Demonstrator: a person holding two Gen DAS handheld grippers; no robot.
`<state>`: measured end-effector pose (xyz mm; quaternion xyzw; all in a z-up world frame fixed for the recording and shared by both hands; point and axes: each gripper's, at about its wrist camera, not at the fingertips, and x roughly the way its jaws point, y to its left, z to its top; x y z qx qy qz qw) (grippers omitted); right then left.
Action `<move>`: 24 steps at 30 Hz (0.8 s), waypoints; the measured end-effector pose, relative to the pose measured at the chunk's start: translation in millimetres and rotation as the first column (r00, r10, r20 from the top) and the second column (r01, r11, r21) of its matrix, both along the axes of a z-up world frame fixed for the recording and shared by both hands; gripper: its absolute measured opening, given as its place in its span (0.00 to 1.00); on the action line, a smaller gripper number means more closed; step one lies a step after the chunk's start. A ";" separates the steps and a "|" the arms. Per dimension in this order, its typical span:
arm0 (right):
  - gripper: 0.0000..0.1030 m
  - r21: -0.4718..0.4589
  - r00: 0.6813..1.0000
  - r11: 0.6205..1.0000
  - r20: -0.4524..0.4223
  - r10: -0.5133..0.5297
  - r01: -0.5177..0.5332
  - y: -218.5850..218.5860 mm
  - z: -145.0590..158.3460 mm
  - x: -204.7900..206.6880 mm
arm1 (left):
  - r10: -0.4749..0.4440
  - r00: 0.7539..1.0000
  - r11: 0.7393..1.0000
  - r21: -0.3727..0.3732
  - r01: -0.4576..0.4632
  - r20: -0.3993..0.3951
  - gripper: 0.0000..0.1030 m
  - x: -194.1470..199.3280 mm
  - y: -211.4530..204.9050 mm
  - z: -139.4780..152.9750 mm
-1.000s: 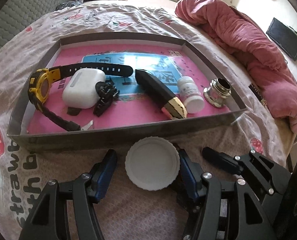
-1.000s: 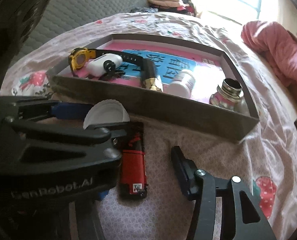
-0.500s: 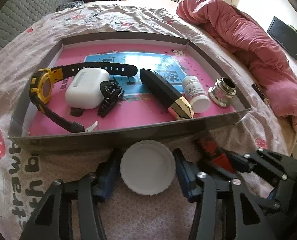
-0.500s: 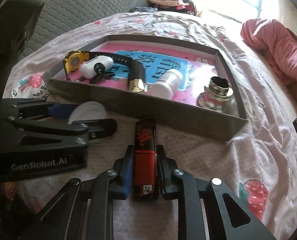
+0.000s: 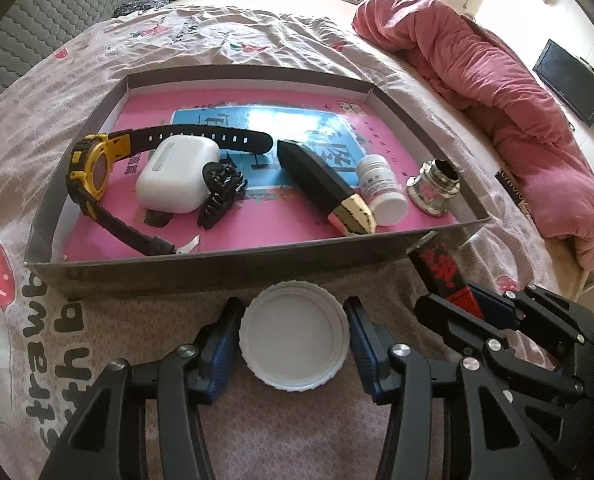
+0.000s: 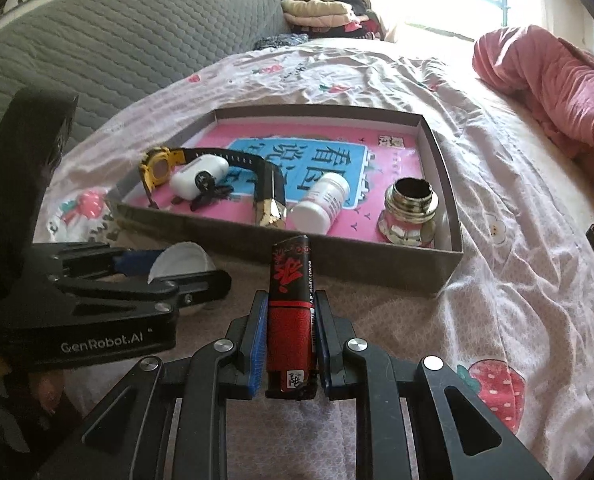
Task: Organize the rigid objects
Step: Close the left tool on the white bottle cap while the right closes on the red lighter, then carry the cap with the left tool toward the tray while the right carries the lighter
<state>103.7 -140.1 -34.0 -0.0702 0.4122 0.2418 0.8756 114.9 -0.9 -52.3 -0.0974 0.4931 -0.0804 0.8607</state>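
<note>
1. The left gripper [image 5: 295, 334] brackets a white jar lid [image 5: 294, 336] lying on the bedsheet [image 5: 77, 64] just before the tray's near wall; its jaws have just been closing, the blue pads [image 5: 221, 344] at the lid's rim.
2. In the grey cardboard tray [image 5: 201, 268]: a yellow watch [image 5: 93, 168] at the left edge, a white earbud case [image 5: 177, 178], a black hair clip [image 5: 219, 192], a black-and-gold case [image 5: 325, 186], a white pill bottle [image 5: 381, 188], and a silver cap [image 5: 433, 186] at the right edge.
3. The right gripper [image 6: 291, 328] pinches a red-and-black lighter [image 6: 291, 312], raised before the tray's near wall.
</note>
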 end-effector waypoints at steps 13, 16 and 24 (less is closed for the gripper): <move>0.20 0.063 0.997 0.997 0.050 -0.056 0.053 -12.2 20.9 6.9 | 0.017 0.997 1.000 -0.009 -0.017 0.079 0.50 -5.3 2.1 28.2; 0.20 0.066 0.996 0.996 0.057 -0.062 0.058 -13.0 23.9 8.3 | 0.025 0.996 0.999 -0.025 -0.023 0.087 0.50 -5.4 3.5 32.1; 0.20 0.074 0.994 0.995 0.083 -0.075 0.069 -12.9 31.2 11.2 | 0.022 0.992 0.999 -0.038 -0.018 0.123 0.50 -8.5 4.5 45.1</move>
